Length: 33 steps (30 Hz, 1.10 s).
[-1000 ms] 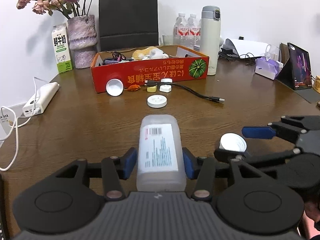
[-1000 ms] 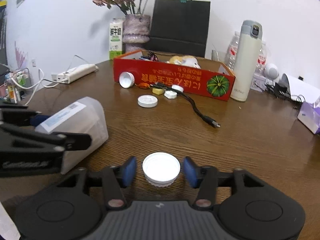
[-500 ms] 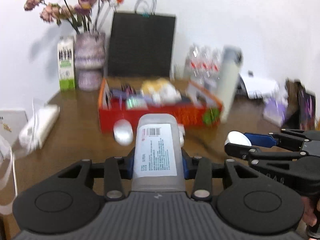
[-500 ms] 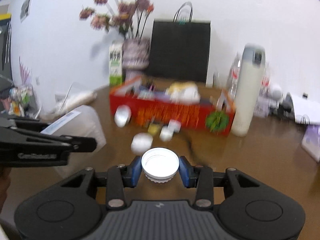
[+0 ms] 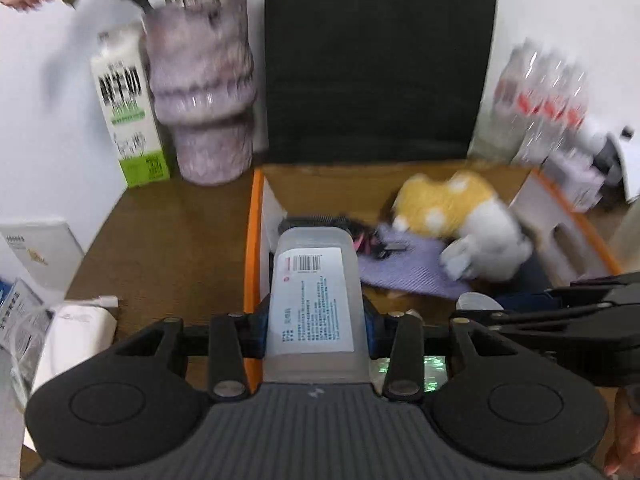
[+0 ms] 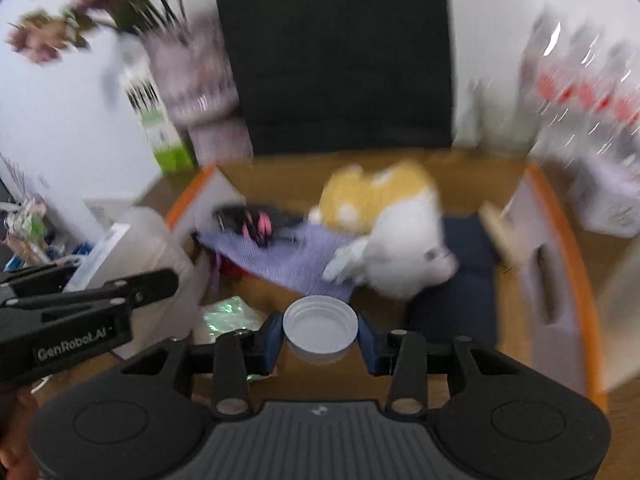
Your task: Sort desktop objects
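We are clamping the translucent bottle (image 5: 316,308) in the left gripper (image 5: 316,326), frame centre, and the white cap (image 6: 320,330) in the right gripper (image 6: 320,338), jaws tight, both over the orange box (image 6: 560,232).

"GenRobot.AI" in white on the black left gripper (image 6: 86,300); milk carton (image 5: 128,120) at the desk's back left edge carries large dark characters, blurred, unreadable; bottle (image 5: 316,304) label has a barcode and fine print too small to read.
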### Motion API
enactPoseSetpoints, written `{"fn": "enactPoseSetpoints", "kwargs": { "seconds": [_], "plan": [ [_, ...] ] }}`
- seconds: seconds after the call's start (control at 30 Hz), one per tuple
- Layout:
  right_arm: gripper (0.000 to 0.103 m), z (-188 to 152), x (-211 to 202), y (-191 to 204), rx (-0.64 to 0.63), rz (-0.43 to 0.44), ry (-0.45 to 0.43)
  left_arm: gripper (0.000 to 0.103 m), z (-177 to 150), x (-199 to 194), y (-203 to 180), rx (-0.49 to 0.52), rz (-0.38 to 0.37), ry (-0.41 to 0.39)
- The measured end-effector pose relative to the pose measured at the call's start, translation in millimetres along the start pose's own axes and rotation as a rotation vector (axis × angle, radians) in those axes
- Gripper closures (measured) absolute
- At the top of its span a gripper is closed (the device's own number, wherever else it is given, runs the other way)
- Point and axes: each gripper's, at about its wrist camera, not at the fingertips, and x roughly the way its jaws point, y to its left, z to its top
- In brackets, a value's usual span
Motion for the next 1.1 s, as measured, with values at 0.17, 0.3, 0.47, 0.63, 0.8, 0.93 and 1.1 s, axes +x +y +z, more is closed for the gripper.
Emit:
{"fn": "enactPoseSetpoints", "kwargs": {
  "seconds": [0.17,0.3,0.47,0.63,0.8,0.93,1.1],
  "plan": [
    [0.058,-6.2,24.5,1.5,0.026,-0.018,0.055,0.050,-5.5,2.4,4.4,-0.038,-0.056,-0.005],
    [0.049,-8.1,-9.2,-2.5,0.027,0.001,-0.014,0.039,-7.3,-35.5,5.7,-0.039,-0.029,-0.093],
    [0.036,-41.6,-76.9,-3.7,-0.035,-0.059,-0.181,0.020,-51.2,-111.2,21.6,-0.201,-0.130,-0.211],
    [0.007,-128.9,-119.4,1.1,-0.136,-0.158,-0.287,0.006,-137.5,-153.1,10.0,-0.208,-0.170,-0.244],
    [0.007,-225.9,-133.7,1.5,-0.166,-0.201,-0.268,0.003,-218.4,-160.4,-3.8,-0.151,-0.094,-0.198],
    [0.007,-274.7,-148.1,0.9,-0.101,-0.135,-0.248,0.003,-248.7,-160.6,-18.8,-0.065,-0.079,-0.154],
    [0.006,-304.9,-168.1,9.3,-0.113,-0.116,-0.297,0.001,-268.1,-168.9,-34.4,0.006,-0.073,-0.173]
  ]
}}
